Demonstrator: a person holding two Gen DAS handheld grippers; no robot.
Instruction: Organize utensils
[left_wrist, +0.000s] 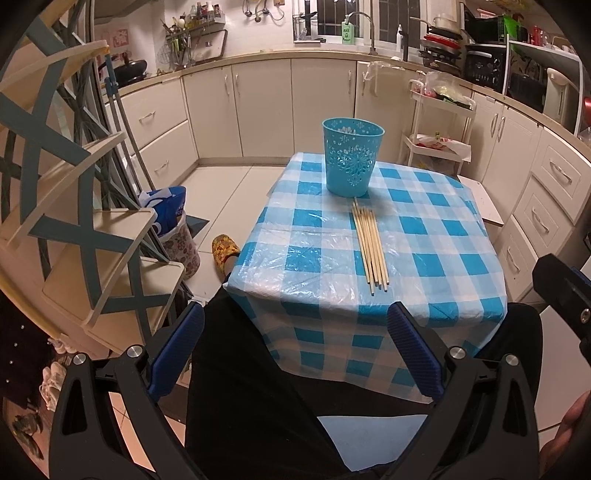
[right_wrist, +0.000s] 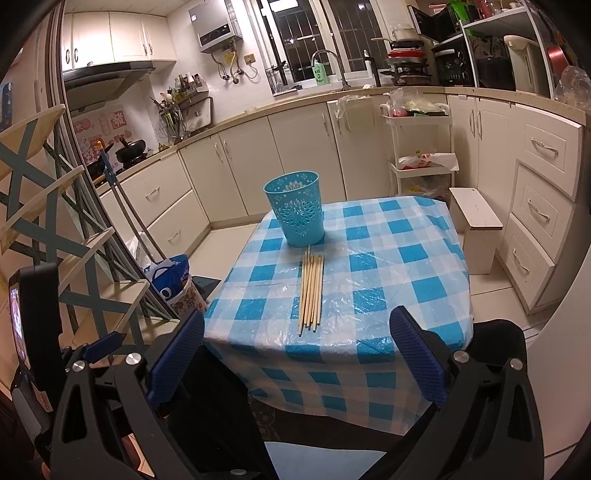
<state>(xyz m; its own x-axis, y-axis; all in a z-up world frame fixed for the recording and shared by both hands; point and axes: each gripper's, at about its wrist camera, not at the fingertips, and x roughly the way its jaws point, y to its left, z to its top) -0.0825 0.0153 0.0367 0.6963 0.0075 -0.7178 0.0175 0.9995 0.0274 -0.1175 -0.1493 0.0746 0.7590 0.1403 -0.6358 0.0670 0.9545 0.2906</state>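
A: Thin bamboo, by the look of them. The chopsticks (left_wrist: 370, 248) lie in a loose flat bundle on the checked tablecloth (left_wrist: 436, 236), tips just short of the teal perforated holder (left_wrist: 352, 155), which stands upright at the far end. What worries you?

B: Several things. The sticks are slim and lie flush on a plastic-covered cloth, so a pinch from above may grab film as well as wood, or nudge the bundle apart. Taking many at once, some would likely slip out. And the holder looks light; a stick striking its rim off-centre could tip it.

A: Where are the grippers?

B: Both are held back, short of the near table edge, above the person's dark-clad lap, pointing forward at the table. The left gripper (left_wrist: 294, 350) has its jaws spread wide with nothing between them; the right gripper (right_wrist: 297, 354) likewise, wide and empty. Neither touches the chopsticks.

A: So nothing is gathered yet.

B: I'd judge not.
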